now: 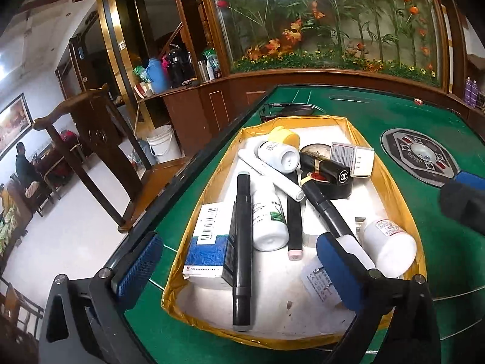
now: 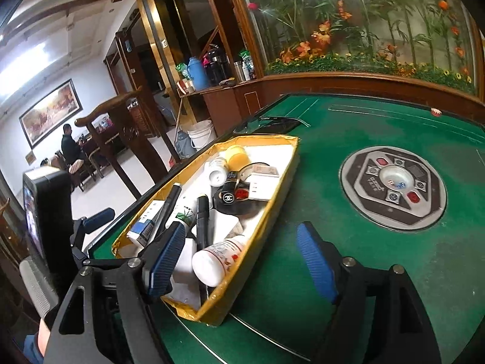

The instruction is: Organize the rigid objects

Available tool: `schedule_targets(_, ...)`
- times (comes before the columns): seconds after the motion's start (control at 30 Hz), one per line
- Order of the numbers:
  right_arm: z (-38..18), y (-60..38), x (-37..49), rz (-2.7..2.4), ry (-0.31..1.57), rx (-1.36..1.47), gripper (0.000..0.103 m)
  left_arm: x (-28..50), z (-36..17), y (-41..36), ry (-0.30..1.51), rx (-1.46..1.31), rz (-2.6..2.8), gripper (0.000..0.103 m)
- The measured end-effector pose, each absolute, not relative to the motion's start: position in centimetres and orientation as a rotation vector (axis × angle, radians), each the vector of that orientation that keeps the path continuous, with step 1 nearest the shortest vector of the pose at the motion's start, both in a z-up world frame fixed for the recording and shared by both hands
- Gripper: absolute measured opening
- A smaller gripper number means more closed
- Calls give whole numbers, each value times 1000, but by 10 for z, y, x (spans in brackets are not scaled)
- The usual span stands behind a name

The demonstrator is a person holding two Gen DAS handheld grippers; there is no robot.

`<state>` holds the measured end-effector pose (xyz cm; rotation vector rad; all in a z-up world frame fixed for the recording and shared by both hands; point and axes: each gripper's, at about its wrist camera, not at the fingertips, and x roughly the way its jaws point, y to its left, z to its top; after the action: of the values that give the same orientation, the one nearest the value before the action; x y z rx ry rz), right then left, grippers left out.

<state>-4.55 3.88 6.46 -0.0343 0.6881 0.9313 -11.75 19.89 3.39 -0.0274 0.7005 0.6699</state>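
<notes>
On green felt table (image 1: 394, 115), yellow tray (image 1: 391, 182), wooden chair (image 1: 91, 139)

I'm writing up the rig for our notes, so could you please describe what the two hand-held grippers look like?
Both look alike. The left hand-held gripper has a black angular frame with silver screw heads and two fingers faced with blue ribbed pads. The right hand-held gripper is built the same way, black with blue pads. Seen from the right wrist, the left unit carries a black box-shaped body.

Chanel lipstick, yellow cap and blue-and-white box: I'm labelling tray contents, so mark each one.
Chanel lipstick (image 1: 329, 168), left wrist view, black case side.
Yellow cap (image 1: 283, 136), left wrist view, rounded side.
Blue-and-white box (image 1: 207, 242), left wrist view, top face.
</notes>
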Motion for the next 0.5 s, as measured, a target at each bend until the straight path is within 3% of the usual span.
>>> schedule_targets(0.5,53,7,-43,888,714,-20,80,-125,39,193,715,-90,667,103)
